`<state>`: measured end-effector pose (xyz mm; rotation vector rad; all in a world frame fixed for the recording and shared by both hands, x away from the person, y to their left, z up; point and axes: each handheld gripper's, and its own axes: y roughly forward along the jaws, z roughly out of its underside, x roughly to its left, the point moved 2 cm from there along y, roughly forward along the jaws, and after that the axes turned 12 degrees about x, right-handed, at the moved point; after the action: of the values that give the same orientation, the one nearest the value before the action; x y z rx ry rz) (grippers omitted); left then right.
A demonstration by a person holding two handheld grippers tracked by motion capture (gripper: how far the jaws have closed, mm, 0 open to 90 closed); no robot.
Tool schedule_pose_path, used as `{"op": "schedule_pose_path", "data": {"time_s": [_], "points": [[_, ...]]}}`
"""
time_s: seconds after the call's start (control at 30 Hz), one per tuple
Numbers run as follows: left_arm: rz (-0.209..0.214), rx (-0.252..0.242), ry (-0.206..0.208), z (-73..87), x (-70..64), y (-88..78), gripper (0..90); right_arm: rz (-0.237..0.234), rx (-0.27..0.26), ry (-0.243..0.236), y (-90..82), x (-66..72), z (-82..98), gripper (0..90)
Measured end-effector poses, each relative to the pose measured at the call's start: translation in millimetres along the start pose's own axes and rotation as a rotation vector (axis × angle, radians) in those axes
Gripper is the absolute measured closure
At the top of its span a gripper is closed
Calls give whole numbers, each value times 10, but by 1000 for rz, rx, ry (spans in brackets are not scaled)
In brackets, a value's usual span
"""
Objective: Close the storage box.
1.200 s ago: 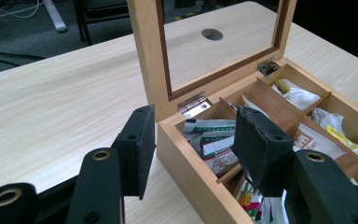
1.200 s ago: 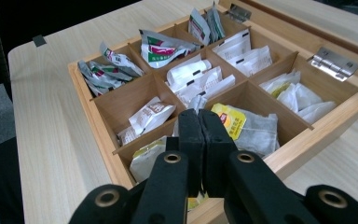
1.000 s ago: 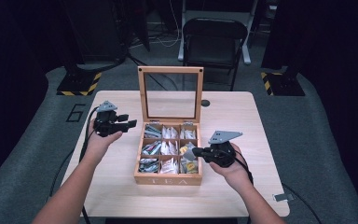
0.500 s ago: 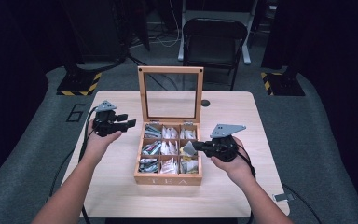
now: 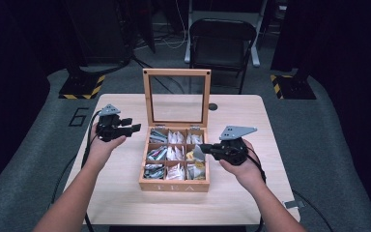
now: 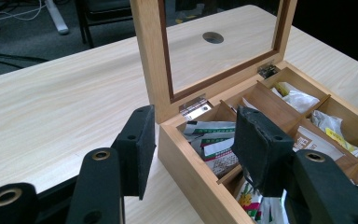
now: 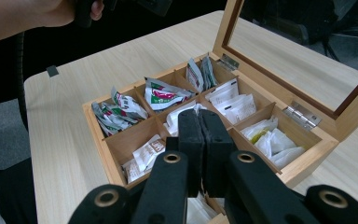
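One tea sachet [image 5: 197, 152] in play: hangs at the tip of the right hand-held gripper [image 5: 203, 147], just above the right-hand column of the wooden tea box [image 5: 174, 185]. Looks paper-light, thin and limp, so more likely to crease or tear than to slip. Best taken by a free edge, not across the middle where the bag probably sits. Pressed fully together on that edge, with just a white sliver peeking past the pads [image 7: 191, 126] in the right gripper view. Around it, nine compartments stocked with more sachets, glass lid [image 5: 176, 72] upright at the back, pale tabletop [image 5: 241, 116] beneath. Further left, clear of the box: left hand-held gripper [image 5: 134, 125], spread partway, pinching nothing.
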<state>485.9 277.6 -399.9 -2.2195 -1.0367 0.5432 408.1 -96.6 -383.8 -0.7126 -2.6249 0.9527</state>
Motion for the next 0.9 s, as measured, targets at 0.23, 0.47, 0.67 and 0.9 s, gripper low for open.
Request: {"op": "schedule_pose_path", "data": {"time_s": [0.23,0.47,0.67,0.9], "points": [[-1,-1,-1,2,3,-5,486,27,-15,6,-107,-67,-44,887],[-1,1,-6,9,6,-9,486,66,-23,31,-243,-189,-25,887],[-2,0,-3,7,4,-6,486,107,-29,58,-376,-312,25,887],[-3,-2,-4,5,4,-10,486,153,-35,97,-505,-486,127,887]]}}
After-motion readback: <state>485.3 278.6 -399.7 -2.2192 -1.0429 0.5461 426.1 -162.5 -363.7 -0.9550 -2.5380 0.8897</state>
